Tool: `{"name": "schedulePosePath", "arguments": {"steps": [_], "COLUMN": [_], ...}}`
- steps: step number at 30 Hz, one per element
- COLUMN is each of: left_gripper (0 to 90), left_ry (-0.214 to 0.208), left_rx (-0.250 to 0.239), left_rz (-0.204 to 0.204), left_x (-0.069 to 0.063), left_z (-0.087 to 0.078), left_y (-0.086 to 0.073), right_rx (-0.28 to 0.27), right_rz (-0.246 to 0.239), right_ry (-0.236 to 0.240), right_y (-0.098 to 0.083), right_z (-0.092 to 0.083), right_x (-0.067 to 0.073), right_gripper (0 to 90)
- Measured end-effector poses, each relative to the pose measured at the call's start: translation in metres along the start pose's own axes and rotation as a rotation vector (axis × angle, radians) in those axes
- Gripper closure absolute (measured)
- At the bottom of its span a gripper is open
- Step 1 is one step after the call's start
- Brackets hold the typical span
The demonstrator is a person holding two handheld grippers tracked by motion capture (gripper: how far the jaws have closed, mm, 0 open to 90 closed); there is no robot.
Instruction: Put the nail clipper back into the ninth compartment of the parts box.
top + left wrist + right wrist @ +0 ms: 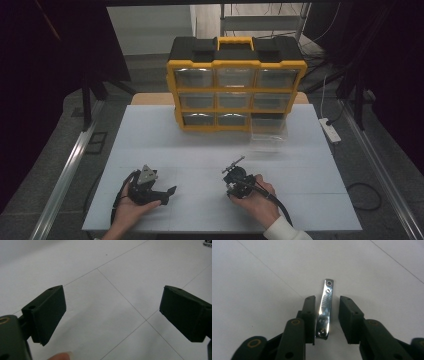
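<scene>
One small, flat, silver metal nail clipper [325, 310] lies on the white tabletop [165, 145] between the two black jaws of your right gripper [327, 320]. In the right gripper view it lies lengthwise along the jaws, its riveted end nearest the camera and its far end, with a small hole, reaching out past the jaw tips. The jaw on the left of that view sits right against the clipper's edge; a narrow gap still shows between the clipper and the other jaw, so the pads do not yet pinch it. In the high view your right gripper [235, 172] rests on the tabletop a little right of centre, towards the near edge, with your right hand [255, 197] behind it and a white sleeve [285, 231] at the near edge.

Your left gripper [170, 192] sits towards the near left corner in your left hand [131, 207], a grey three-cornered plate on top. Its jaws are spread wide over bare tabletop, with nothing between them.

Towards the far edge stands a yellow and black plastic organiser cabinet [236, 90] with clear drawers. Its bottom right slot is open, and one clear plastic drawer [269, 141] lies on the tabletop just in front of that slot. A white power strip [330, 130] lies beyond the right edge.
</scene>
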State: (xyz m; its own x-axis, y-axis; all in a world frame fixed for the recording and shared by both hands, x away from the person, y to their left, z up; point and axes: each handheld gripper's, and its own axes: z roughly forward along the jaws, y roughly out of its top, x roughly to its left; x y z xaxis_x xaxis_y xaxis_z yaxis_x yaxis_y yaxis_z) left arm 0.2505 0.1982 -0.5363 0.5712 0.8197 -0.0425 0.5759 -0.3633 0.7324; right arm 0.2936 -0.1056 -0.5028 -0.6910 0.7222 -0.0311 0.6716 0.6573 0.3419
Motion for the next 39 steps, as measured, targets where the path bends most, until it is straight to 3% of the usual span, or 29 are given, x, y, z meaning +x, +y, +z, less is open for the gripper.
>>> {"name": "schedulePosePath", "arguments": {"steps": [4,19,31,39], "left_gripper": [7.6,7.6,7.5,7.4], "left_ry": [-0.001,-0.001,0.002,0.003], "left_rx": [-0.001,-0.003,-0.005,-0.006], "left_rz": [-0.001,-0.002,-0.002,-0.003], "left_x": [0.0,0.001,0.001,0.001], "left_z": [0.0,0.0,0.0,0.0], "left_y": [0.0,0.0,0.0,0.0], "right_rx": [0.0,0.01,-0.041,-0.103], "right_rz": [0.018,0.001,0.007,0.015], "right_ry": [0.006,0.004,0.051,0.077], "right_y": [0.001,0.002,0.002,0.002], "right_z": [0.0,-0.001,-0.017,-0.034], "right_x": [-0.002,0.0,-0.01,-0.018], "right_gripper": [77.9,79.6,79.7,79.6]}}
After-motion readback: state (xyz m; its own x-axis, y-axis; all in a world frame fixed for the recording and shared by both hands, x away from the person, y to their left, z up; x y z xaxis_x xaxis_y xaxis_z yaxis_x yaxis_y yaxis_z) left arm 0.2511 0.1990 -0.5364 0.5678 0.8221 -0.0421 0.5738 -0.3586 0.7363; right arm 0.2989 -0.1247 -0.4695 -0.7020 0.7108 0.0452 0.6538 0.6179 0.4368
